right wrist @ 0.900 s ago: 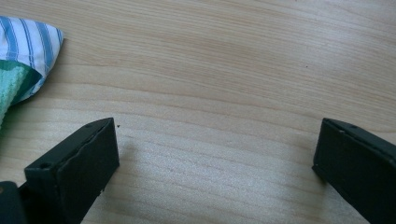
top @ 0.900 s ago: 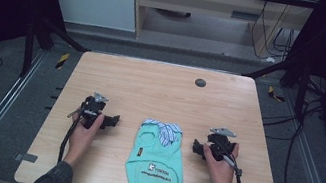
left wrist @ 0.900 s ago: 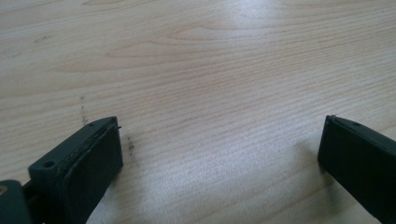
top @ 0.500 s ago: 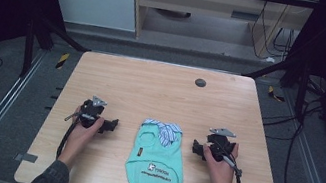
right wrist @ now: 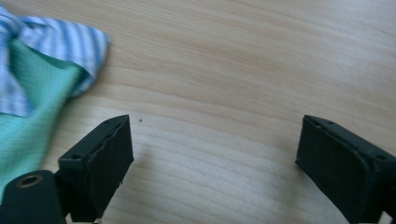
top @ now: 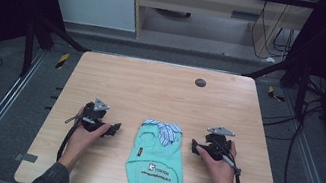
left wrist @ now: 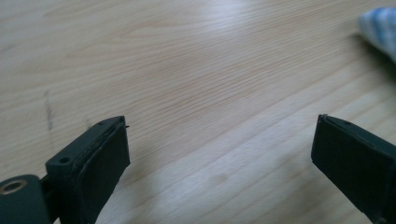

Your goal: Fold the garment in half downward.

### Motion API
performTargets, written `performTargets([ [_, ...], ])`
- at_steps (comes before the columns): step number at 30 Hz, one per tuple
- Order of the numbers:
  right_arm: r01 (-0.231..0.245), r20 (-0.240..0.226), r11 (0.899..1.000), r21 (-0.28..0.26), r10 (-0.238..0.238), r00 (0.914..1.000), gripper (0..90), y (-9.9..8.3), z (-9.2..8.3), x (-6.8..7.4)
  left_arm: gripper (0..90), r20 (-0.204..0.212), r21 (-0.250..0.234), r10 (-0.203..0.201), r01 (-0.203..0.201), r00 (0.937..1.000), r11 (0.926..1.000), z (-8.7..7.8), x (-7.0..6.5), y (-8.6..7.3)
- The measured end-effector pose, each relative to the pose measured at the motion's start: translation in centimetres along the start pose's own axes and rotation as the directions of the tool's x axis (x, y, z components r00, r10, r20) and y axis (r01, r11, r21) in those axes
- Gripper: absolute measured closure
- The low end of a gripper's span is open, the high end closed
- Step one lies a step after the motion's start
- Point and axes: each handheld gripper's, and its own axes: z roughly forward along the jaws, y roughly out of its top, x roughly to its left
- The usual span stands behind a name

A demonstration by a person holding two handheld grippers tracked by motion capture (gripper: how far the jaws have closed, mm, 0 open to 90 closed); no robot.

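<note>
Mint-green pet shirt (top: 157, 159) lies flat on desk (top: 151, 89) between your hands, long axis toward you, striped collar far end. Left hand-held gripper (top: 114, 127) and right hand-held gripper (top: 195, 146) both spread, empty, flanking collar; right looks slightly nearer

The high view is soft and slightly grainy; the table (top: 166, 92) is evenly lit from above while the surroundings fall into darkness. In both gripper views the wood shows pale glare, and the near jaws are blurred.
</note>
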Motion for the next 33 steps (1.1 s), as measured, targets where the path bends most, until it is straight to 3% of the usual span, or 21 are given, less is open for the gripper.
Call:
performTargets([
  [3,0.049,-0.021,0.999,-0.007,-0.049,0.9986,22.5,1.1,-0.3,0.6,5.3,0.055,-0.031,-0.013,0.015,0.9984,0.9994,-0.2,-0.3,1.3],
  [6,0.097,-0.063,0.995,0.007,-0.096,0.9934,30.4,2.8,-0.4,1.2,8.1,0.095,-0.031,0.004,-0.001,0.9954,0.9995,0.1,-0.7,3.4],
  [10,0.186,-0.119,0.983,0.015,-0.182,0.976,44.6,5.2,-0.1,2.4,18.4,0.152,-0.054,0.016,-0.007,0.9882,0.9985,0.8,-1.4,6.2],
  [11,0.186,-0.119,0.983,0.015,-0.182,0.976,44.6,5.2,-0.1,2.4,22.0,0.152,-0.054,0.016,-0.007,0.9882,0.9985,0.8,-1.4,6.2],
  [12,0.224,-0.149,0.974,0.013,-0.22,0.9641,53.4,6.3,0.3,3.1,24.0,0.157,-0.051,0.023,-0.015,0.9873,0.9986,1.2,-1.6,6.9],
  [14,0.238,-0.179,0.971,0.01,-0.233,0.9561,61.6,7.0,0.8,3.4,32.5,0.171,-0.04,0.05,-0.044,0.984,0.9982,2.1,-2.3,8.0],
  [18,0.241,-0.231,0.97,0.023,-0.23,0.9454,74.7,8.0,2.0,3.8,39.7,0.187,-0.012,0.081,-0.08,0.979,0.9967,3.2,-3.4,8.9],
  [22,0.238,-0.253,0.971,0.035,-0.222,0.9417,77.6,8.4,2.8,3.9,43.3,0.205,0.005,0.07,-0.073,0.9763,0.9973,3.9,-4.0,9.2],
  [25,0.229,-0.264,0.971,0.069,-0.204,0.9427,76.5,8.3,3.6,3.8,43.9,0.221,0.065,0.08,-0.097,0.9719,0.9932,5.3,-4.5,8.7],
  [33,0.248,-0.273,0.963,0.104,-0.212,0.9383,70.6,7.7,4.5,3.9,43.8,0.218,0.111,0.089,-0.115,0.972,0.9871,6.6,-5.1,7.9],
])
